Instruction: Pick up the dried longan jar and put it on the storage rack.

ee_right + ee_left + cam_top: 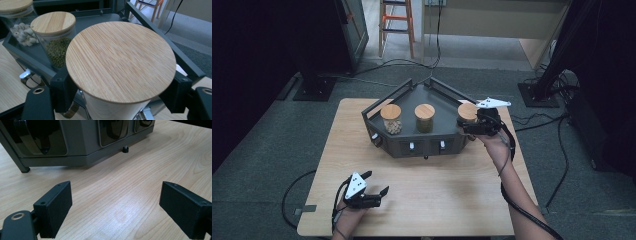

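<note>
The right gripper is clamping a wooden-lidded jar by its sides, holding it at the right end of the grey rack, beside a jar of green beans; the left gripper is resting on the table, jaws gaping wide with nothing between them.

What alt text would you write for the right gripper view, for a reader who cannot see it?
The right hand-held gripper clamps a jar with a round bamboo lid between its black jaws. Behind it, on a dark grey tray, stand a jar of green beans and a jar of pale, whitish pieces.
</note>
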A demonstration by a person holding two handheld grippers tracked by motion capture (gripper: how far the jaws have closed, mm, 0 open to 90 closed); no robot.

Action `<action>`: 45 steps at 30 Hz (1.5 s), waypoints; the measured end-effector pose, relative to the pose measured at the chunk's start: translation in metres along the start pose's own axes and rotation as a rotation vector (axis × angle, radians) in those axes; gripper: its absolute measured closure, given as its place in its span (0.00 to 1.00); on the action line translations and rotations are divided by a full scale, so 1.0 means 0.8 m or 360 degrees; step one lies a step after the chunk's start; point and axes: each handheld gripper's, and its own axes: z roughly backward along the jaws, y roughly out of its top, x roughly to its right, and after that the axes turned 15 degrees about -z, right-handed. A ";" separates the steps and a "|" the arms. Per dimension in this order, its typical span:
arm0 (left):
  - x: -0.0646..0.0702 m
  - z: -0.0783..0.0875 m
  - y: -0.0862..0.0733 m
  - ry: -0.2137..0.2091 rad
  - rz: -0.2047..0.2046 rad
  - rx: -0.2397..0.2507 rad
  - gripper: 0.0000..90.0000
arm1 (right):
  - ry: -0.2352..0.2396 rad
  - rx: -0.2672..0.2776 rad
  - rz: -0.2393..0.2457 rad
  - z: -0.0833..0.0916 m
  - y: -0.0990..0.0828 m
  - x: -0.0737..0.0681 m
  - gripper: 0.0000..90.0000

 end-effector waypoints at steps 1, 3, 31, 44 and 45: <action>0.000 0.000 0.000 0.0000 -0.0001 -0.0001 0.12 | 0.0003 0.0003 -0.0008 -0.002 0.001 0.000 0.28; 0.000 0.000 0.000 0.0000 -0.0001 -0.0001 0.12 | 0.0008 0.0009 -0.0011 -0.006 0.003 -0.002 0.28; -0.001 0.004 -0.001 0.0007 0.0006 0.0018 0.12 | -0.0044 -0.0026 -0.0016 -0.058 0.016 -0.010 0.28; -0.001 0.004 -0.001 0.0004 0.0000 0.0019 0.12 | -0.0049 -0.0063 -0.0022 -0.077 0.012 -0.011 0.28; -0.001 0.004 -0.001 0.0005 -0.0002 0.0019 0.12 | -0.0051 -0.0067 -0.0025 -0.078 0.012 -0.012 0.28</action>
